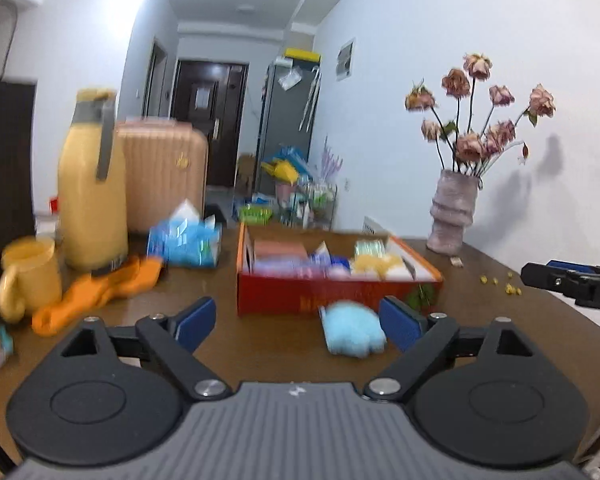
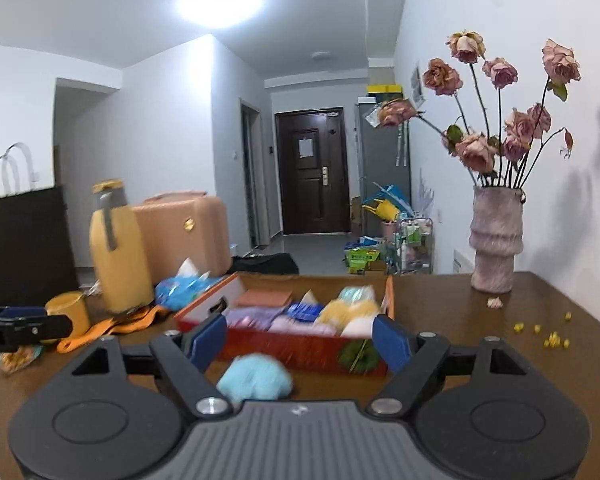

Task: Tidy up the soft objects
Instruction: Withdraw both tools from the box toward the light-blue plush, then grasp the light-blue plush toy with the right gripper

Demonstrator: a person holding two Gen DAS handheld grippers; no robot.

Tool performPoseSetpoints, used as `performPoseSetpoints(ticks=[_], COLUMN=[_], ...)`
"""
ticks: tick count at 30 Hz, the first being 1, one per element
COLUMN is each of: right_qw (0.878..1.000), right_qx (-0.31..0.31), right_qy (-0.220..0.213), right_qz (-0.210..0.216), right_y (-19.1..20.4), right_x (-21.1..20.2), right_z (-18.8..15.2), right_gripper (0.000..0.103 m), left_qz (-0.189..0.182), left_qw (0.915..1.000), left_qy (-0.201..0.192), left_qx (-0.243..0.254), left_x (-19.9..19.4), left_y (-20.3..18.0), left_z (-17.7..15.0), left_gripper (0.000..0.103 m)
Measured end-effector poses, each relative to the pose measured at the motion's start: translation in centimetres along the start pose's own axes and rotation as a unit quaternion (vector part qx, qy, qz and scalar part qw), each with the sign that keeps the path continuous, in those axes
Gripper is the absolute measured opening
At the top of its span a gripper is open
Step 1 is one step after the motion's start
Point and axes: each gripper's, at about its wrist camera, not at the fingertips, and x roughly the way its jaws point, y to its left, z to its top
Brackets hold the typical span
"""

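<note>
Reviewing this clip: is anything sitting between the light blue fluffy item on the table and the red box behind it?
Nothing visible does. The light blue fluffy item lies on bare table just in front of the red box, whose top is open. Both tongs, left and right, stand open and empty.

A vase [image 2: 496, 240] of dried roses [image 2: 500, 120] stands by the wall on a brown table [image 1: 500, 320]; a yellow flask [image 1: 92, 184] and mug [image 1: 28, 276] sit opposite, a pink suitcase [image 1: 164, 176] behind.
</note>
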Motion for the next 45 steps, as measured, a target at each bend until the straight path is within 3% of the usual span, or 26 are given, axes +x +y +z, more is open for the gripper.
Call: performPoseSetpoints(ticks=[5, 11, 17, 21, 23, 26, 28, 31, 35, 39, 45], right_qw=[0.999, 0.998, 0.995, 0.99, 0.985, 0.972, 0.964, 0.963, 0.955, 0.948, 0.949], right_qx=[0.016, 0.037, 0.06, 0.088, 0.117, 0.172, 0.195, 0.199, 0.218, 0.239, 0.239], right_qy=[0.035, 0.051, 0.08, 0.106, 0.122, 0.151, 0.166, 0.169, 0.189, 0.192, 0.188], right_qz=[0.005, 0.018, 0.021, 0.027, 0.04, 0.061, 0.072, 0.074, 0.076, 0.082, 0.088], right_y=[1.7, 2.0, 0.8, -0.7, -1.6, -2.8, -3.4, -3.2, -3.1, -3.3, -3.4], right_x=[-2.8, -2.5, 1.1, 5.9, 8.9, 13.6, 16.7, 19.7, 22.6, 23.7, 23.5], right_z=[-4.3, -4.4, -4.7, -4.6, -4.7, -5.2, -5.5, -5.6, -6.4, -7.2, -7.2], right_gripper=[0.082, 0.081, 0.081, 0.079, 0.074, 0.059, 0.056, 0.055, 0.038, 0.037, 0.027], left_qz=[0.01, 0.006, -0.008, -0.033, -0.052, -0.082, -0.107, -0.119, -0.138, -0.161, -0.161], left_qw=[0.9992, 0.999, 0.9973, 0.9946, 0.9917, 0.9835, 0.9751, 0.9668, 0.9595, 0.9553, 0.9529], left_qy=[0.038, 0.044, 0.072, 0.097, 0.114, 0.148, 0.176, 0.199, 0.211, 0.207, 0.208], left_qx=[0.01, -0.002, -0.003, -0.016, -0.029, -0.064, -0.082, -0.108, -0.125, -0.137, -0.15], left_x=[-0.8, 1.1, 5.4, 10.8, 14.1, 19.3, 22.2, 25.1, 26.3, 26.4, 26.4], left_y=[-0.3, 0.1, 0.0, -0.1, -0.1, 0.5, 1.1, 2.0, 2.4, 2.6, 2.3], left_z=[-2.2, -1.6, -1.5, -0.7, -0.5, -0.1, 0.0, -0.2, -0.8, -1.3, -1.3], left_gripper=[0.09, 0.09, 0.09, 0.09, 0.085, 0.067, 0.049, 0.042, 0.036, 0.025, 0.023])
